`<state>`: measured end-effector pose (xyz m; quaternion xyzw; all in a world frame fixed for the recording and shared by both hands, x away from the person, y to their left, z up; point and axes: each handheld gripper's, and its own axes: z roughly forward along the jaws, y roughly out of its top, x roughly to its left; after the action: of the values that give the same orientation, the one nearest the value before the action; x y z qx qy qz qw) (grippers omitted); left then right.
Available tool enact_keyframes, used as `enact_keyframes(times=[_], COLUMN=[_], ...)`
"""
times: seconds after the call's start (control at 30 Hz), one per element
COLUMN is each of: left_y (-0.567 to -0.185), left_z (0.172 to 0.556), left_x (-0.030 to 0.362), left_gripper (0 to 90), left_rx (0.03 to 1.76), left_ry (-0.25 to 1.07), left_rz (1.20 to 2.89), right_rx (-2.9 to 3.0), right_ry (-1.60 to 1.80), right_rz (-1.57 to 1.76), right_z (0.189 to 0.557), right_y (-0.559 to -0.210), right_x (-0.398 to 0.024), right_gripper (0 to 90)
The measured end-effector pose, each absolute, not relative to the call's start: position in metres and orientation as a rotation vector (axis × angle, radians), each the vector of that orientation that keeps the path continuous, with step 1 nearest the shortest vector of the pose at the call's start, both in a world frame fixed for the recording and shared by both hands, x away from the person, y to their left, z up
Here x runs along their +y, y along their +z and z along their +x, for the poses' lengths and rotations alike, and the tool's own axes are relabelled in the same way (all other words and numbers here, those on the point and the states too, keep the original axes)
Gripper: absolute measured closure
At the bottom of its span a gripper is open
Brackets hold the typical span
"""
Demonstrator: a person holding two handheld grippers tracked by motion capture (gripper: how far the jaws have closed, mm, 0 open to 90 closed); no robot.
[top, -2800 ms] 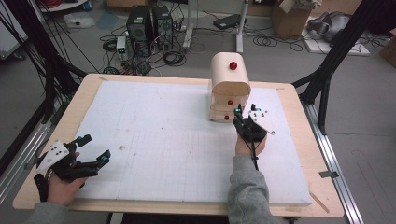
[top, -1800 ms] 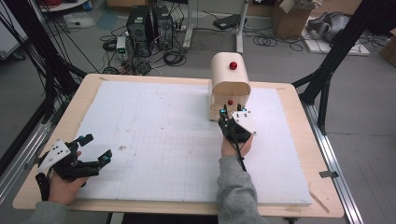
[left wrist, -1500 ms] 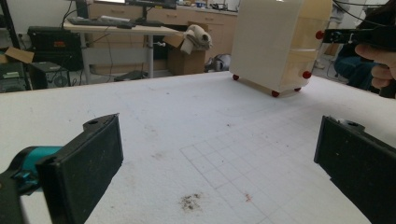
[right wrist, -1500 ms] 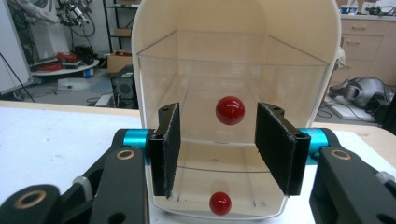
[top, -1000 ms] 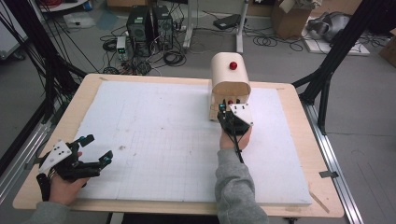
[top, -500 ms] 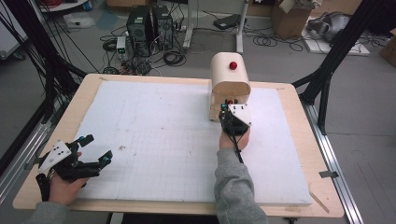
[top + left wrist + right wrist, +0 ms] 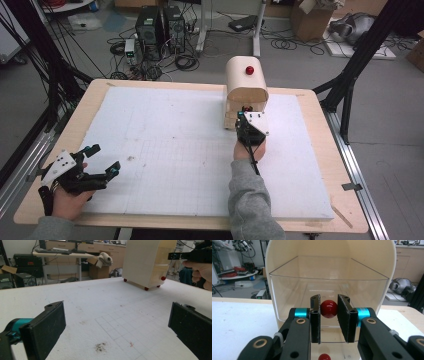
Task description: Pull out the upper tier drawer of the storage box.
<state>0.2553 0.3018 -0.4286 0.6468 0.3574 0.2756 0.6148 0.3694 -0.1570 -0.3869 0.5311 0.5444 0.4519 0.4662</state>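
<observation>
A cream cabinet (image 7: 245, 86) with an arched top and a red ball (image 7: 248, 70) on its roof stands at the far middle-right of the white foam mat (image 7: 175, 145). Its clear upper drawer (image 7: 287, 290) carries a red knob (image 7: 328, 308). My right gripper (image 7: 244, 111) is at the cabinet's front, and its jaws press that knob from both sides. A second red knob (image 7: 324, 357) sits on the drawer below. My left gripper (image 7: 105, 158) rests at the near left of the mat, open with nothing between its jaws. In the left gripper view the cabinet (image 7: 142, 262) is far off.
The wooden table (image 7: 320, 150) frames the mat, with a black frame leg (image 7: 350, 85) at its right. Computers and cables (image 7: 160, 30) lie on the floor beyond the far edge. A small dark smudge (image 7: 100, 347) marks the mat near my left gripper.
My right gripper has moved left and forward from the cabinet's near right corner to its front and has shut on the upper drawer's knob. The left gripper has stayed put.
</observation>
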Motion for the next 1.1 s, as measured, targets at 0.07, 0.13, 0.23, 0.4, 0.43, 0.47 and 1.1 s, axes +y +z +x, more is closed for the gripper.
enact_keyframes(times=[0.07,0.13,0.23,0.4,0.43,0.47,1.1], left_y=[-0.429,-0.429,-0.428,-0.428,-0.428,-0.428,-0.426], left_z=[0.255,0.255,0.255,0.254,0.254,0.254,0.252], left_x=[0.302,0.303,0.304,0.303,0.303,0.303,0.303], left_gripper=[1.7,1.7,1.7,1.7,1.7,1.7,1.7], left_rx=[0.823,0.825,0.828,0.825,0.825,0.825,0.829], left_ry=[0.634,0.635,0.639,0.639,0.638,0.639,0.615], left_rz=[1.492,1.490,1.487,1.491,1.490,1.489,1.454], right_rx=[1.339,1.340,1.338,1.339,1.342,1.340,1.353], right_ry=[1.109,1.110,1.115,1.126,1.129,1.131,1.176], right_rz=[1.304,1.305,1.301,1.298,1.303,1.302,1.293], right_z=[0.369,0.367,0.362,0.351,0.349,0.347,0.328], right_y=[-0.386,-0.386,-0.387,-0.387,-0.387,-0.387,-0.389], right_x=[-0.157,-0.157,-0.158,-0.160,-0.160,-0.161,-0.162], right_gripper=[73.4,73.4,73.4,73.4,73.4,73.4,54.6])
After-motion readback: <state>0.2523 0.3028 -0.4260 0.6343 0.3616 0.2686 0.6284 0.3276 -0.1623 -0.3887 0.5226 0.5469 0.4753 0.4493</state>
